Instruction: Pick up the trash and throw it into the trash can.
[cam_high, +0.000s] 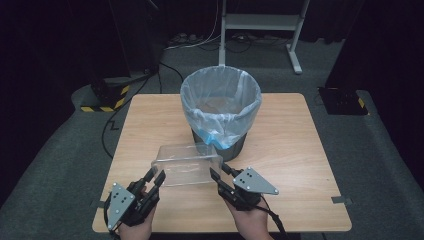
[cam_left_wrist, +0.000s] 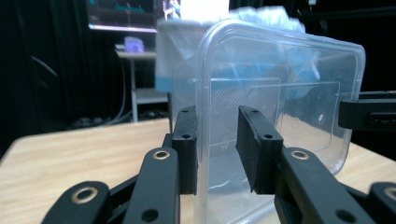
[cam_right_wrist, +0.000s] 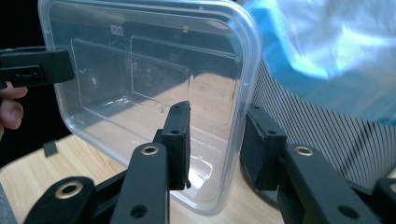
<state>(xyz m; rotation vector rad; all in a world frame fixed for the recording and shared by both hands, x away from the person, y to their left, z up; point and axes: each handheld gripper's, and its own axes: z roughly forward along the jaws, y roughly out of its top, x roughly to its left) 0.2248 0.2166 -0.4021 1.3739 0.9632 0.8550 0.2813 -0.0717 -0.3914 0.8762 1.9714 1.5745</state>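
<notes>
Both tongs, left (cam_high: 154, 179) and right (cam_high: 218, 176), clamp my plastic tub (cam_high: 187, 162) by its walls; uneven lifting near the bin (cam_high: 220, 105) could twist it free.

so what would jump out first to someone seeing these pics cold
A clear plastic container held up between the left gripper and right gripper, one at each end, over the near part of the wooden table. Just behind it stands a dark bin lined with a pale blue bag.

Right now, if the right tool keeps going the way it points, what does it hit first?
Probably the lined bin: the right tool grips the clear container's end wall and points toward the bin's dark base just beyond; depth unclear.
</notes>
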